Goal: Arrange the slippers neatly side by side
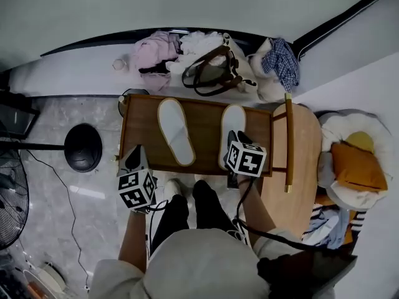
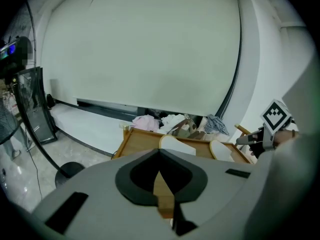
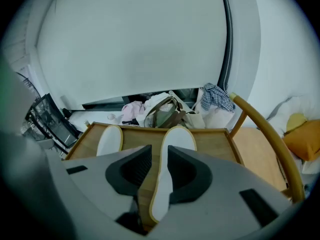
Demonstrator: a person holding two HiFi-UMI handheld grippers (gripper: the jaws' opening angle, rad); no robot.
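Right gripper view shows the fingers (image 3: 182, 171) of the right gripper (image 3: 159, 153) standing apart, with the heel end of the right slipper (image 3: 172, 144) lying unpinched between them on the wooden bench (image 3: 215, 141). The left slipper (image 3: 110, 139) lies apart from it, angled. A handbag (image 3: 165, 115) and clothes (image 3: 131, 110) crowd the floor beyond. The left gripper (image 2: 160, 154) hovers at the bench's near left corner, its fingers together and empty.

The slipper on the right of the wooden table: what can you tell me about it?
The right slipper is white and flat with a thin tan rim, and it looks soft. It lies flat on the wooden table, pointing away from the person, apart from the other slipper. Its near end sits between the open jaws of the right gripper.
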